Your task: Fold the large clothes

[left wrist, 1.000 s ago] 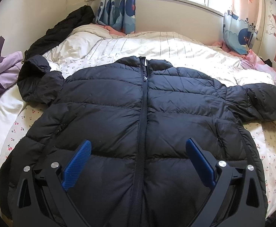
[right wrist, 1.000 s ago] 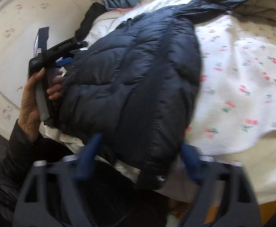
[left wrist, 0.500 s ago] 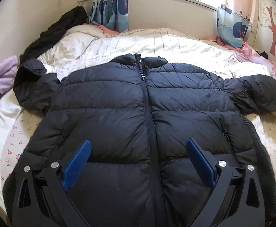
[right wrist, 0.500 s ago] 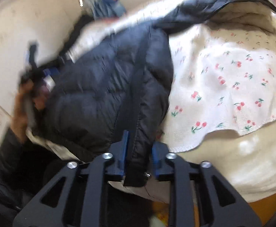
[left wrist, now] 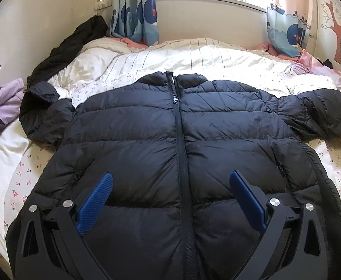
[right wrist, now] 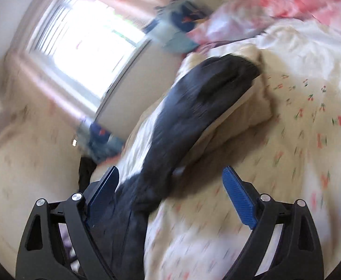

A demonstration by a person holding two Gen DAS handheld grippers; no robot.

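Jacket [left wrist: 182, 144] flat, spans bed [left wrist: 217, 58] near edge; left tool [left wrist: 170, 198] wide, empty; right tool [right wrist: 170, 189] opening over sleeve [right wrist: 193, 116].

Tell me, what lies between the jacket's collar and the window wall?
In the left wrist view, only bedding: cherry-print sheet, then the striped duvet, beyond the puffer jacket.

No legible text, label or number anywhere
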